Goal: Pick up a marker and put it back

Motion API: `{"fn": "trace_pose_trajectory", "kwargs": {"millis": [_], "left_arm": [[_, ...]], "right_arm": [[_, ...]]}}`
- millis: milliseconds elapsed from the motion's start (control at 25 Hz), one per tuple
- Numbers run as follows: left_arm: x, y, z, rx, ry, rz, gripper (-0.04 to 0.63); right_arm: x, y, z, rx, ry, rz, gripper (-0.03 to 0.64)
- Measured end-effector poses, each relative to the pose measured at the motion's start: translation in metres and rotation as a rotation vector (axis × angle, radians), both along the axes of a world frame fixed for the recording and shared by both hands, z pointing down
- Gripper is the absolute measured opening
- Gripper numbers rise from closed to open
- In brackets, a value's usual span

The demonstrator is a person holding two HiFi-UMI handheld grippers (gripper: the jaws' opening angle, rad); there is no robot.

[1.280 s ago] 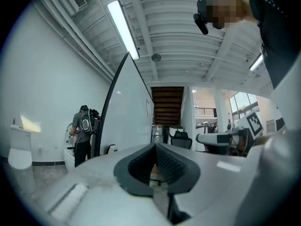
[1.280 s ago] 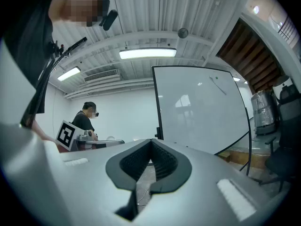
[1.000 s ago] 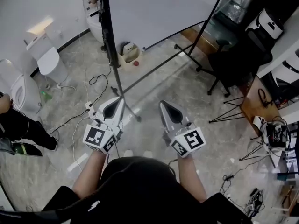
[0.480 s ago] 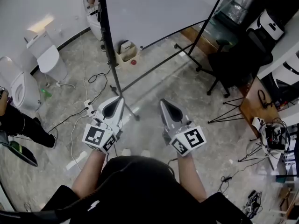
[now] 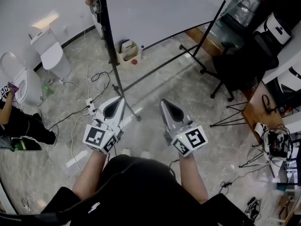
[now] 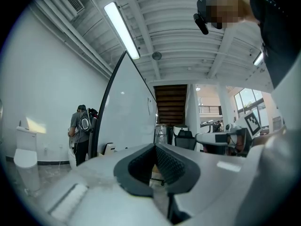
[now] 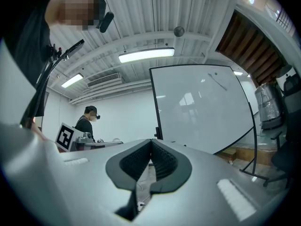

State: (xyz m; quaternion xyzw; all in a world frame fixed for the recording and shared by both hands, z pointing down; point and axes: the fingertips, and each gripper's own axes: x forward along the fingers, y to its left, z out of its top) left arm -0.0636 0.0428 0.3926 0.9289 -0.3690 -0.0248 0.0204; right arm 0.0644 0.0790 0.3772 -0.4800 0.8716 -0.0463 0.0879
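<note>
No marker shows in any view. My left gripper (image 5: 116, 102) and my right gripper (image 5: 165, 103) are held side by side at waist height over the floor. Both point toward the whiteboard (image 5: 160, 8) on its black stand. The left gripper (image 6: 155, 146) is shut, pads meeting at the tip with nothing between them. Likewise the right gripper (image 7: 151, 141) is shut and empty. The whiteboard (image 7: 202, 112) fills the right of the right gripper view, and the left gripper view catches it edge-on (image 6: 124, 121).
The stand's black legs (image 5: 155, 69) cross the floor ahead, beside a small box (image 5: 128, 51) and a small red object (image 5: 135, 61). Cables and a power strip (image 5: 90, 107) lie at left. An office chair (image 5: 240, 65) and a desk stand at right. One person (image 6: 81, 131) stands by the board, another (image 7: 86, 124) at a table.
Both grippers keep their place and stay shut. The floor scene has drifted slightly in the head view, and the person at the left edge has shifted position.
</note>
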Motion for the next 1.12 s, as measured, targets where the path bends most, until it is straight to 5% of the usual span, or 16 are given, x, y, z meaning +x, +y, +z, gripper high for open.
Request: {"fn": "trace_pose_trajectory", "kwargs": {"millis": [640, 1120], "left_arm": [[0.009, 0.005, 0.009, -0.007, -0.01, -0.047, 0.002], [0.01, -0.045, 0.008, -0.01, -0.002, -0.023, 0.002]], "right_arm": [[0.013, 0.0, 0.006, 0.0, 0.008, -0.044, 0.009], [0.009, -0.048, 0.01, -0.02, 0.017, -0.031, 0.009]]}}
